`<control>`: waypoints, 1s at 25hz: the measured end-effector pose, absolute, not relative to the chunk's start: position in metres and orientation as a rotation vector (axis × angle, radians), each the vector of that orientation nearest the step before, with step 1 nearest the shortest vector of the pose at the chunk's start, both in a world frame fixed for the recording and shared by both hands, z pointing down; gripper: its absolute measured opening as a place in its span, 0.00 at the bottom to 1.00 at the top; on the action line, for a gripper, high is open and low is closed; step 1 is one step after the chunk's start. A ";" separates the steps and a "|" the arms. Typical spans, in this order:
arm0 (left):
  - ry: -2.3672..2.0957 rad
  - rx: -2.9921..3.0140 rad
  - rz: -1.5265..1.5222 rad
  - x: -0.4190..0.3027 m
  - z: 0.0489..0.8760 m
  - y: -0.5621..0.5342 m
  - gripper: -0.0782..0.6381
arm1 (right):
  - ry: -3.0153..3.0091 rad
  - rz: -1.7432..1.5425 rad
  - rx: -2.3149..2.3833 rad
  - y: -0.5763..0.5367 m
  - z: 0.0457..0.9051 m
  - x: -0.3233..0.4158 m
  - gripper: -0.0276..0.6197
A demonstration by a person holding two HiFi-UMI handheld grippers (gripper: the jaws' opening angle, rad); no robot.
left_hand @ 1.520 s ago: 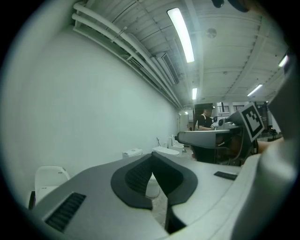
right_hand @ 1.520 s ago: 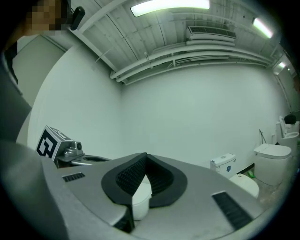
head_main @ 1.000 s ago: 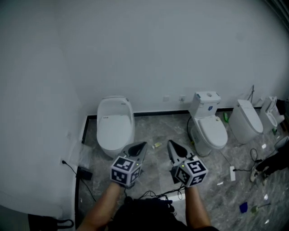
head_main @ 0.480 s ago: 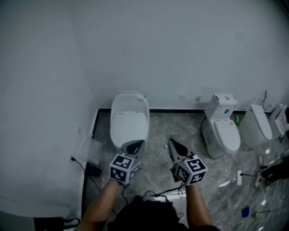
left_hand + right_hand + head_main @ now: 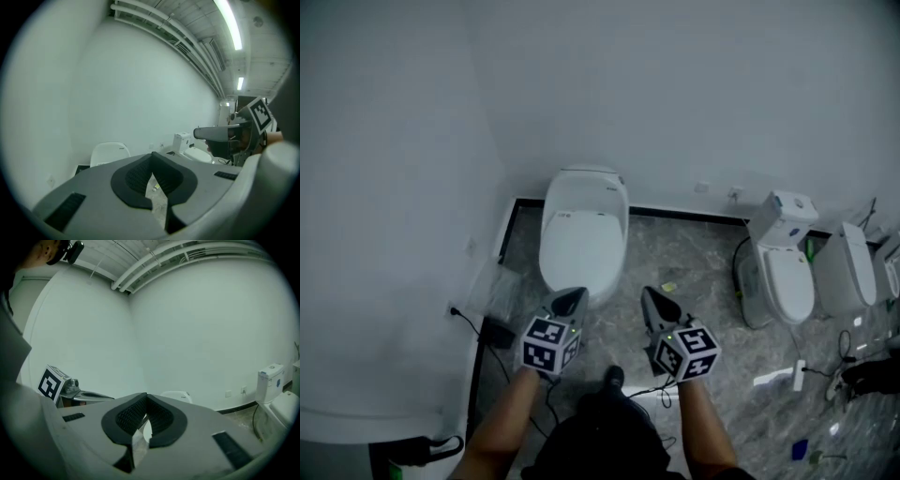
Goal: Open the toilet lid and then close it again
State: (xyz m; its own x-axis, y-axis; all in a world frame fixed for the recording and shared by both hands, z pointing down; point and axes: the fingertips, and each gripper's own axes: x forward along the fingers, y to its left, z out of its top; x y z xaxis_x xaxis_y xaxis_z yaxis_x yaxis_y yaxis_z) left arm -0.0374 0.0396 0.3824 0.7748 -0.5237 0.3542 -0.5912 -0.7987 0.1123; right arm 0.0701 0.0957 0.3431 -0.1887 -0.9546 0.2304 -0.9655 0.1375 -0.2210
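A white toilet with its lid down stands against the back wall, near the left corner. My left gripper hovers just short of the bowl's front edge, its jaws together and nothing between them. To its right, my right gripper hangs over the marble floor, also shut and empty. The left gripper view shows the toilet low beyond the closed tips, with the right gripper off to the side. In the right gripper view the toilet peeks over the closed tips.
A second toilet with a tank and a third stand to the right. A black adapter with cable and a clear plastic bag lie by the left wall. A white power strip and small scraps lie on the floor.
The leftmost toilet has come nearer and more to the middle of the head view. Both grippers moved toward it and a little lower, staying shut.
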 end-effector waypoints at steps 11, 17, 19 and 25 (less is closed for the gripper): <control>-1.043 2.574 0.607 -0.043 0.493 -0.025 0.12 | -2.347 0.675 1.770 0.023 0.456 0.079 0.06; -1.132 2.440 0.701 -0.057 0.565 -0.047 0.12 | -2.341 0.796 1.667 -0.005 0.530 0.070 0.06; -1.153 2.379 0.728 -0.064 0.591 -0.053 0.12 | -2.347 0.852 1.607 -0.010 0.555 0.063 0.06; -1.169 2.292 0.807 -0.078 0.657 -0.075 0.12 | -2.317 0.995 1.522 -0.026 0.625 0.051 0.14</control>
State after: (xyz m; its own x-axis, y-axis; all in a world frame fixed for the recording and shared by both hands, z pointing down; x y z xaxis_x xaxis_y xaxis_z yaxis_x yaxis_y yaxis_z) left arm -0.0781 -0.0745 0.6572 0.4721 -0.5722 0.6706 -0.8300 -0.5449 0.1193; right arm 0.0506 -0.0263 0.6252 -0.4520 -0.7390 0.4996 -0.8711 0.2450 -0.4257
